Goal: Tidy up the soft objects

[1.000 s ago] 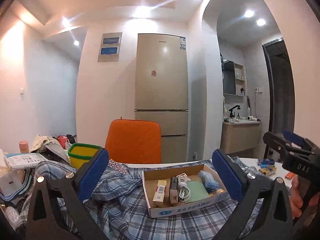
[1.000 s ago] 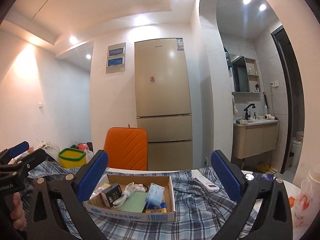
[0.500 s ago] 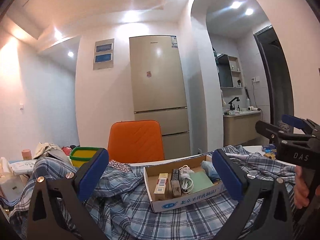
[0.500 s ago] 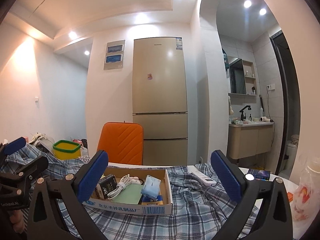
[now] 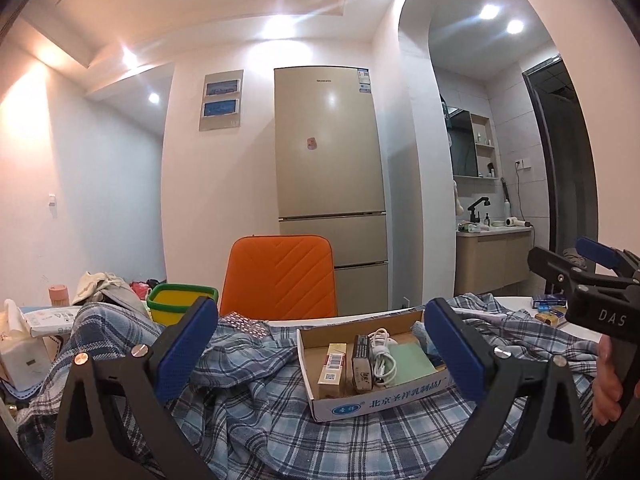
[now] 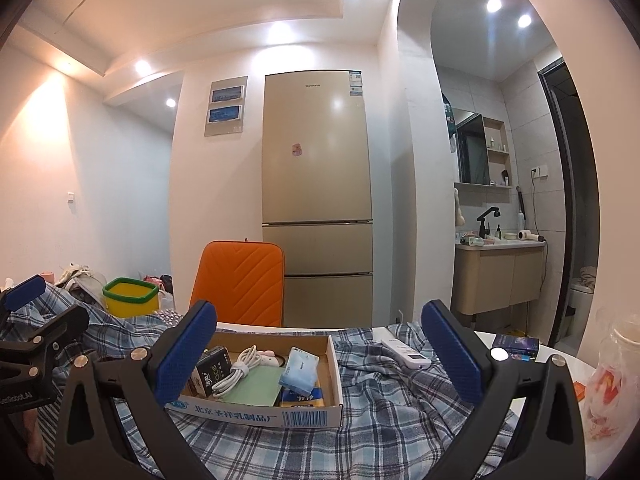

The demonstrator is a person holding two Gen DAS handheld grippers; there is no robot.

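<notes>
A blue plaid shirt (image 5: 248, 408) lies crumpled over the table, also in the right wrist view (image 6: 384, 416). A shallow cardboard box (image 5: 376, 400) of small items sits on it, also in the right wrist view (image 6: 260, 412). My left gripper (image 5: 318, 344) is open and empty above the shirt, with the box between its fingers. My right gripper (image 6: 318, 344) is open and empty, just behind the box. Each gripper shows at the edge of the other's view: the right gripper (image 5: 588, 276) and the left gripper (image 6: 36, 320).
A white remote (image 6: 406, 354) lies on the shirt right of the box. A yellow tub with a green rim (image 5: 182, 300) and an orange chair back (image 5: 280, 276) stand behind. Tissue packs (image 5: 36, 320) sit far left; a plastic bag (image 6: 612, 380) and a dark box (image 6: 516, 346) far right.
Both views have shifted slightly; the left view swung left and back, and the box now sits a little nearer in both. Both grippers stay open.
</notes>
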